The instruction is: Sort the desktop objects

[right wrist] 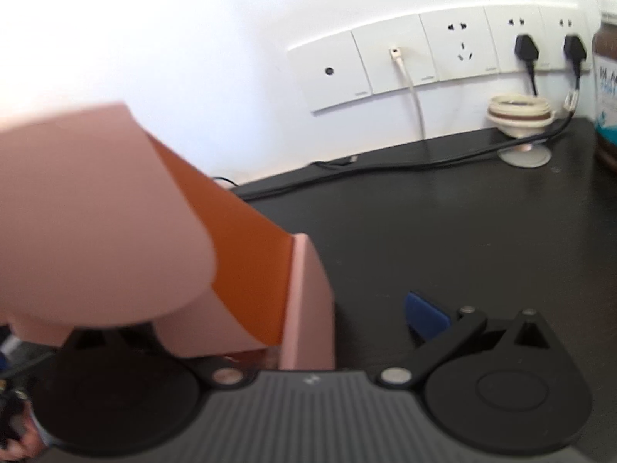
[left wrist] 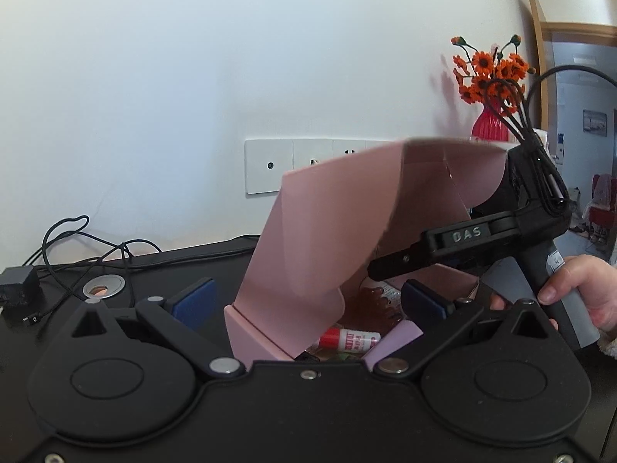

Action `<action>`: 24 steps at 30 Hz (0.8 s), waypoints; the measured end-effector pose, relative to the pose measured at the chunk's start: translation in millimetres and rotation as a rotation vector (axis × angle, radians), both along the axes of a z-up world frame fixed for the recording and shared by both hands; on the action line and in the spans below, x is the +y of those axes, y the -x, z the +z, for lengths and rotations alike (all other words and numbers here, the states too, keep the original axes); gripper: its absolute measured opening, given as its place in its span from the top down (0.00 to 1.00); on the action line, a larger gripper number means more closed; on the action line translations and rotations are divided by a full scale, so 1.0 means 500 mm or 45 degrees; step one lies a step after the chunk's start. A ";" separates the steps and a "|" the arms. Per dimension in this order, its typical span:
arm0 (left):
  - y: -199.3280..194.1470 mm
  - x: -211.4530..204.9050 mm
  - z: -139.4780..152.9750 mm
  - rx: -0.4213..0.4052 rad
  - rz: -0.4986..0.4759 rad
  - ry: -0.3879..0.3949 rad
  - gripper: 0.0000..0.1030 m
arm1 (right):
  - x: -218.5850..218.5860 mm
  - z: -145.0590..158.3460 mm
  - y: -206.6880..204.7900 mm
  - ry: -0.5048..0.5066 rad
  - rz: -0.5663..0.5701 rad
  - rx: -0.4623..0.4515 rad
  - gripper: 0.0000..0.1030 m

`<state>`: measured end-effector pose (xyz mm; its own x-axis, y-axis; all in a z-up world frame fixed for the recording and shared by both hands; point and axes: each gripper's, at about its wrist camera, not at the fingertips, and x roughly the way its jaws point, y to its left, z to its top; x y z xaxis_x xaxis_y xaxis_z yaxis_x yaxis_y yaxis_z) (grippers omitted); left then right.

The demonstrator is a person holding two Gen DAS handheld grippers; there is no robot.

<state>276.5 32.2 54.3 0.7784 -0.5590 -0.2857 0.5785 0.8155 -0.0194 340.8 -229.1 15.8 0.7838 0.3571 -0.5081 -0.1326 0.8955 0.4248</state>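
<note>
A pink cardboard box (left wrist: 246,332) stands on the black desk, its lid (left wrist: 327,223) raised. Inside lie a red-capped glue stick (left wrist: 349,338) and an amber object (left wrist: 376,303). My left gripper (left wrist: 308,301) is open, its blue pads on either side of the box front, not touching. My right gripper (left wrist: 385,268) reaches in from the right, its fingers against the lid; in the right wrist view the lid (right wrist: 96,223) fills the left side and hides the left finger. Only the right blue pad (right wrist: 426,314) shows, wide apart from the box wall (right wrist: 308,308).
A black adapter with cables (left wrist: 23,289) and a desk grommet (left wrist: 103,287) lie at the left. A red vase of orange flowers (left wrist: 489,88) stands behind. Wall sockets (right wrist: 443,54), cables, a cream holder (right wrist: 518,115) and a jar (right wrist: 605,88) are at the right.
</note>
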 end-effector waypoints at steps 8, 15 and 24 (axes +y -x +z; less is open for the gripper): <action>0.004 -0.008 0.001 -0.003 -0.019 0.010 0.00 | -0.018 0.017 0.019 -0.118 0.041 -0.066 0.01; 0.026 -0.010 0.015 -0.057 -0.060 0.056 0.00 | -0.053 0.058 0.033 -0.187 0.095 -0.191 0.01; 0.036 -0.017 0.017 -0.085 -0.077 0.045 0.00 | -0.101 0.080 0.049 -0.353 0.199 -0.300 0.01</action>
<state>258.6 23.6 62.7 0.7595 -0.6145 -0.2132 0.6278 0.7784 -0.0072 316.3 -279.7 55.8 0.7927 0.5800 -0.1878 -0.3814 0.7122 0.5894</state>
